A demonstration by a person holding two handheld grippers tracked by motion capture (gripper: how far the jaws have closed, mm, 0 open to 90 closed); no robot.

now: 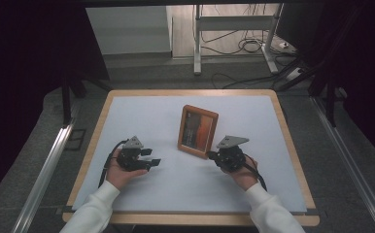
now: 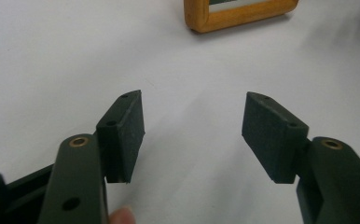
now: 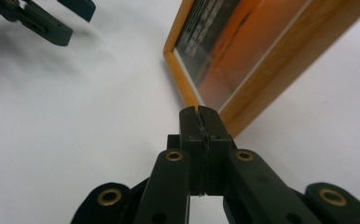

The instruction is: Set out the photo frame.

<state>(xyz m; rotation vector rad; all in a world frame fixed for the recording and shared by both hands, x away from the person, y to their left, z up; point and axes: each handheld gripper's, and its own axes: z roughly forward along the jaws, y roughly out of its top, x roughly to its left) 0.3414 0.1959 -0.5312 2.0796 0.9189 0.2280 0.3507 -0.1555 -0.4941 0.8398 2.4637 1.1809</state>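
A wooden picture frame (image 1: 197, 131) holding an orange and dark picture stands upright in the middle of the white table cover. My left gripper (image 1: 152, 158) rests on the cover to the frame's left, jaws open with nothing between them; its own view shows the pads (image 2: 127, 133) wide apart and the picture frame's corner (image 2: 241, 13) farther off. My right gripper (image 1: 211, 155) sits low at the frame's lower right corner, jaws shut together with nothing in them. In the right gripper view the closed tips (image 3: 200, 112) reach the picture frame's wooden edge (image 3: 262, 88); touching or just short, I cannot tell.
The white cover (image 1: 190, 184) lies on a wood-edged table (image 1: 292, 145). Beyond the far edge are a metal stand (image 1: 197, 43) and cables (image 1: 246, 46) on the floor. In the right gripper view, the left gripper (image 3: 47, 21) appears at the upper left.
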